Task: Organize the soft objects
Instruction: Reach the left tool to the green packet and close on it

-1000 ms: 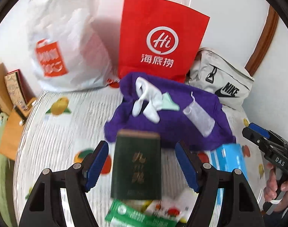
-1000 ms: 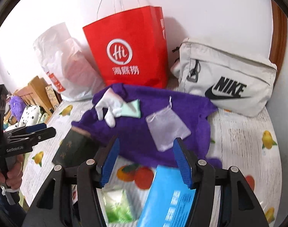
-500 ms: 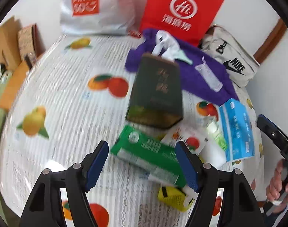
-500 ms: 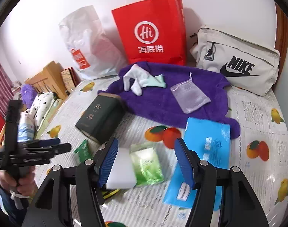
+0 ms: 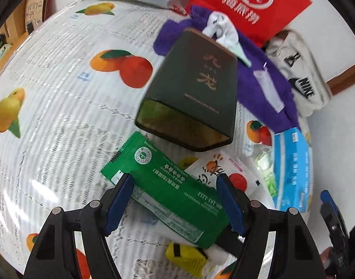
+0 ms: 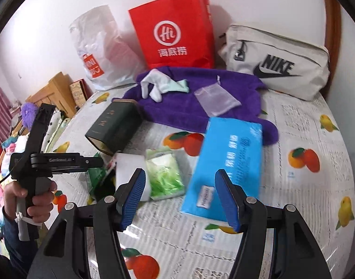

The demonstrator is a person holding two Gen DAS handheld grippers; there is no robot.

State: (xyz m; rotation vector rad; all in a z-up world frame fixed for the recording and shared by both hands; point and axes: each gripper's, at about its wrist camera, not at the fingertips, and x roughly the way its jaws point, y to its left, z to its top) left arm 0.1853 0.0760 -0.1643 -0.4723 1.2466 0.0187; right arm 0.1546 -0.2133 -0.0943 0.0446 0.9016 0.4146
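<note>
My left gripper (image 5: 174, 200) has its 2 blue pads apart, straddling the green packet (image 5: 168, 190) at the bottom centre of the left wrist view; I cannot tell whether they touch it, so I read this as lining up a pick, not a hold. My right gripper (image 6: 179, 197) also stands spread with nothing clamped, its pads hanging over the gap between the pale green pouch (image 6: 164, 174) and the blue tissue pack (image 6: 226, 165) in the lower middle of its view. Further out, the dark green tin (image 6: 114, 127) lies on its side at centre left, and the purple towel (image 6: 200, 102) sprawls above it with a white sock (image 6: 154, 86) and a sheer drawstring pouch (image 6: 215, 98) resting on top. Along the wall at the top stand 3 likely containers: the white plastic bag (image 6: 100, 53), the red paper bag (image 6: 175, 32) and the grey waist bag (image 6: 277, 62); what is inside them is hidden.
</note>
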